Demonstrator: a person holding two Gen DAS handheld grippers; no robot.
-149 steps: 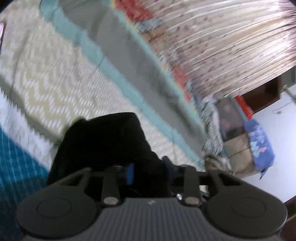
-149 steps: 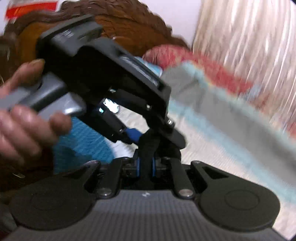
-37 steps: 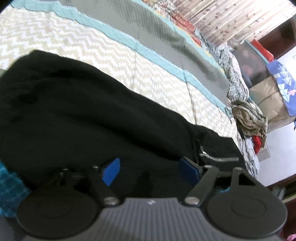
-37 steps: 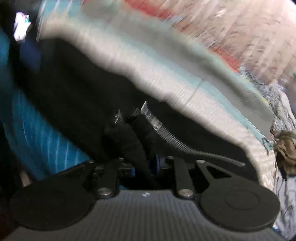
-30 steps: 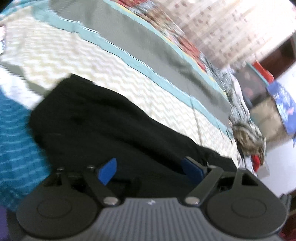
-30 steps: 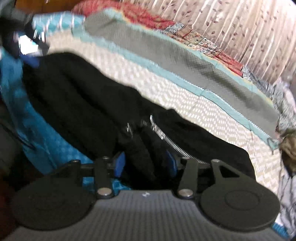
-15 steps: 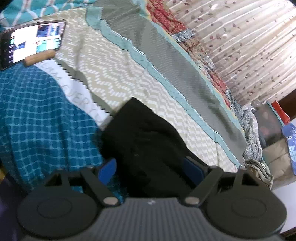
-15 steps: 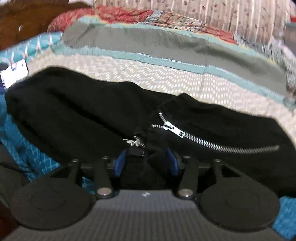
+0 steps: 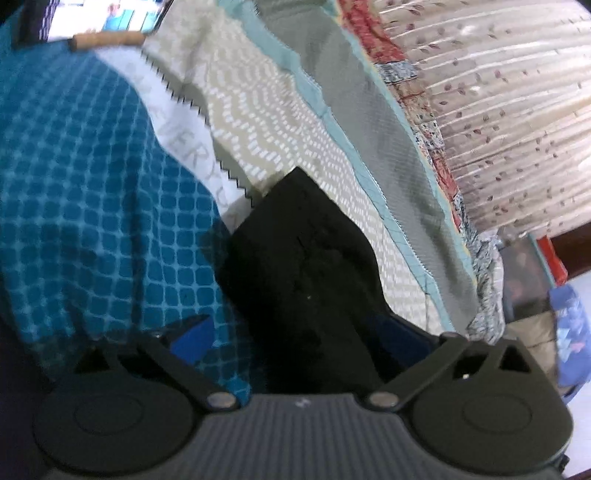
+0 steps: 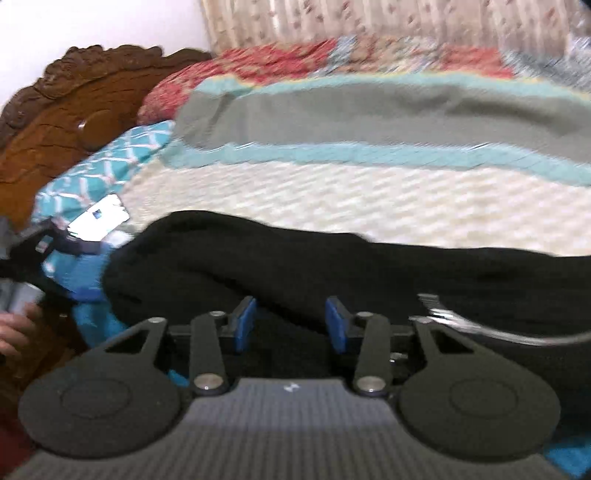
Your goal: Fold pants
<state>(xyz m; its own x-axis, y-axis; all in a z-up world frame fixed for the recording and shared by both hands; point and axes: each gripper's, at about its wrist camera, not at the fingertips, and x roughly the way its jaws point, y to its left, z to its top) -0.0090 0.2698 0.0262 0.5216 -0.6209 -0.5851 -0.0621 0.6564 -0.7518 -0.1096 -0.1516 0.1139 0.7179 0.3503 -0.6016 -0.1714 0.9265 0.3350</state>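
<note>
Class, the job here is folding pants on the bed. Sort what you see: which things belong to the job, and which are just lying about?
Belongs to the job:
black pants
left gripper
right gripper

Just lying about:
phone
blue checked cloth
wooden headboard
curtain

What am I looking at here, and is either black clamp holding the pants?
Each picture comes from a fisheye camera on a handheld two-finger gripper, looking along its blue-padded fingers. Left view: the left gripper has just opened wide, with the black pants lying loose between its fingers on the bed quilt. Right view: the right gripper has just been closing near the pants' zip; dark cloth sits between its pads, but whether they pinch it is unclear.
</note>
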